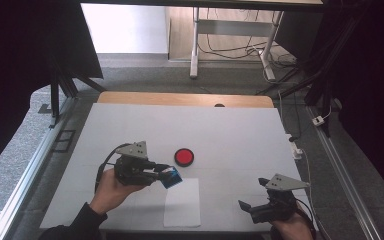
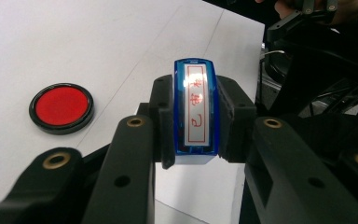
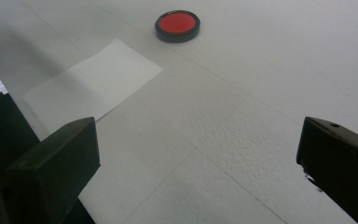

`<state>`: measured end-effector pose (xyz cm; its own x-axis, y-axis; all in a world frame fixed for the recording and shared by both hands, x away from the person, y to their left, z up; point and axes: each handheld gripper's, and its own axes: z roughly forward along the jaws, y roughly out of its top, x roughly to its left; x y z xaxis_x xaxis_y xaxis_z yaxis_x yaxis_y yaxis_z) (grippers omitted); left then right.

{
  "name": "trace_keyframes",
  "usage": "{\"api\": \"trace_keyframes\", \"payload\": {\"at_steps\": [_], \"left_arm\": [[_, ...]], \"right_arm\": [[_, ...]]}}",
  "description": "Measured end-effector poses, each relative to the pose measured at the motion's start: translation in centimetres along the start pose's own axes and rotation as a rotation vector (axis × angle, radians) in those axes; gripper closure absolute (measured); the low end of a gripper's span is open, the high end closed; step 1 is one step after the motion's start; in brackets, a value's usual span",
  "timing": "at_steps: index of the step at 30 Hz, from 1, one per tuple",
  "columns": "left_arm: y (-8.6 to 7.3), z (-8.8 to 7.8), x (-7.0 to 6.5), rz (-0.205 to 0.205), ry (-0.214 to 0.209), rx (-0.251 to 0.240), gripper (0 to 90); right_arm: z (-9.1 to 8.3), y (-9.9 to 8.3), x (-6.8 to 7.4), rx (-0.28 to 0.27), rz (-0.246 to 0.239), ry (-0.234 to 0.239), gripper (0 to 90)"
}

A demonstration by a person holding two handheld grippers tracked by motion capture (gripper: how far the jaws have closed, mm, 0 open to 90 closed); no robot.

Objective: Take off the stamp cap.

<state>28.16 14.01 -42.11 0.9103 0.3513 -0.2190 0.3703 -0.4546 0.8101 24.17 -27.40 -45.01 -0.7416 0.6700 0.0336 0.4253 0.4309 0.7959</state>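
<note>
Left gripper (image 1: 161,172) jaws pinch blue stamp (image 2: 196,112) by its flat sides, held above the paper sheet's (image 1: 182,202) top-left corner. Stamp's prob light, rigid, slick plastic; side grip looks right. Red ink pad (image 1: 184,156) near, w/ open counter (image 1: 230,130) around. Right gripper (image 1: 260,207) jaws spread, empty, near front edge.

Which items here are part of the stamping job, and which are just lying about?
In use: blue stamp clamped in the left claw; red ink pad; white paper sheet.
Lying about: right claw, open and idle; cables on the floor beyond the table.
</note>
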Motion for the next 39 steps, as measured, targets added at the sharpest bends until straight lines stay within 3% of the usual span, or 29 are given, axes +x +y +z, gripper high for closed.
{"api": "trace_keyframes", "payload": {"at_steps": [6,15,20,21,35,39], "left_arm": [[0.1,0.3,-0.1,0.016,-0.006,0.019,70.5],[0.2,0.4,-0.2,0.022,-0.014,0.018,70.4],[0.1,0.4,-0.1,0.026,-0.019,0.02,70.4],[0.1,0.4,-0.1,0.026,-0.021,0.019,70.3],[0.2,0.4,-0.2,0.047,-0.026,0.022,70.3],[0.2,0.4,-0.2,0.053,-0.029,0.02,70.3]], "right_arm": [[0.4,0.6,0.6,0.01,-0.033,0.021,0.0],[1.6,1.6,1.8,-0.006,-0.07,0.091,0.0],[2.2,1.9,2.3,-0.015,-0.078,0.135,0.0],[2.6,2.1,2.5,-0.025,-0.068,0.168,0.0],[5.2,3.7,3.8,-0.029,-0.082,0.259,0.0],[6.0,4.1,4.3,-0.006,-0.09,0.284,0.0]]}}
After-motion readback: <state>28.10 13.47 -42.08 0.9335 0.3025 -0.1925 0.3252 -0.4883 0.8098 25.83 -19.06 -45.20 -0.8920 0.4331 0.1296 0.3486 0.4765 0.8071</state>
